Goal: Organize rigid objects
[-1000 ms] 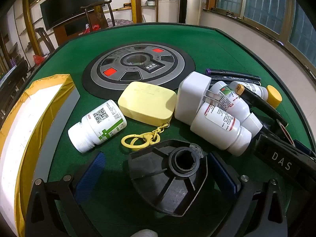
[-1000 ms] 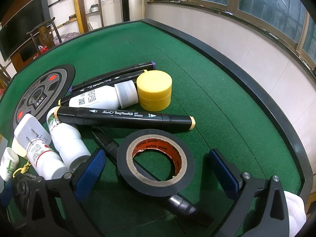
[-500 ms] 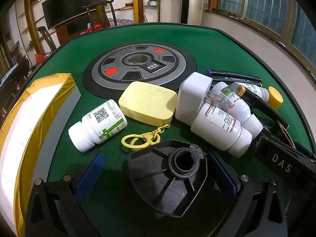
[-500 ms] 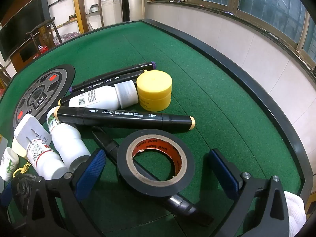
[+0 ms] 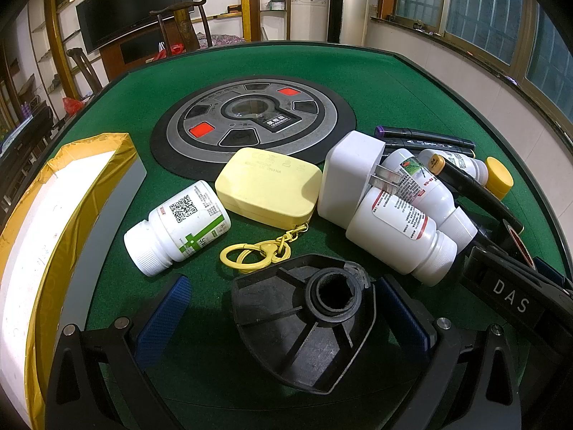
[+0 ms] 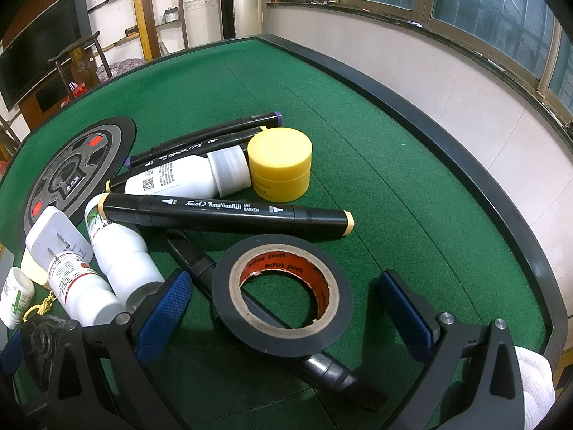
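My left gripper is open, its blue pads on either side of a black ribbed plastic cone lying on the green felt. Beyond it lie a white bottle with a green cross, a yellow case with a keyring, a white plug adapter and two white bottles. My right gripper is open around a black tape roll, which rests on a black pen. Behind the roll are a black art marker, a yellow jar and a white bottle.
A box edged with yellow tape stands at the left. A round grey and black disc sits mid-table. Two more markers lie behind the bottle. The raised table rim curves along the right, with a wall and windows beyond.
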A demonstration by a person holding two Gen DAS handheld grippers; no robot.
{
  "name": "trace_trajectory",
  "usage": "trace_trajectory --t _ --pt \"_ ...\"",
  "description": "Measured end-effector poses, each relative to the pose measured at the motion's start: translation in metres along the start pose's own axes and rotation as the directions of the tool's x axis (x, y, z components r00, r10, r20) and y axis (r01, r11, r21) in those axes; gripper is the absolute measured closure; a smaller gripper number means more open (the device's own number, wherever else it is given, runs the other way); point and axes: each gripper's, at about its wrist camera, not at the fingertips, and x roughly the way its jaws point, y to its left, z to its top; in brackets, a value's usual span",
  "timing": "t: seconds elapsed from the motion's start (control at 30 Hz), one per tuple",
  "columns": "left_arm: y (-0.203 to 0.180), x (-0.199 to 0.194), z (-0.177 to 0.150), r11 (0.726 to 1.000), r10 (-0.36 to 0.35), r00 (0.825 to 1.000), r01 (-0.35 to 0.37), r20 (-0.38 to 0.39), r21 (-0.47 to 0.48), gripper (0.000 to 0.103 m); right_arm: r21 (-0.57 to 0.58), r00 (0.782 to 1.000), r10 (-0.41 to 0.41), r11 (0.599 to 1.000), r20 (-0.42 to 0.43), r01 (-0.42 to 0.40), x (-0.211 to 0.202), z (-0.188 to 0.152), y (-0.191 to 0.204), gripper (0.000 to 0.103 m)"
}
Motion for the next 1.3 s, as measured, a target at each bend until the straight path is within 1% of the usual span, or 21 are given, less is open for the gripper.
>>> trace_trajectory --t 1.0,1.2,1.3 --pt "0.0 -0.001 0.0 1.0 0.001 1.0 -0.001 -0.002 -0.001 0.0 0.0 1.0 -0.001 1.0 0.001 0.001 0.0 0.0 0.0 0.0" --pt "0.001 -0.007 -0.004 0.999 -0.027 0.998 0.029 -0.053 0.038 0.001 0.0 1.0 -0.001 1.0 0.001 0.001 0.0 0.0 -0.001 0.0" --pt "0.005 -0.014 -0.013 0.998 -0.034 0.996 0.038 -0.079 0.053 0.0 -0.007 1.0 0.005 1.0 0.0 -0.005 -0.001 0.0 -0.003 0.0"
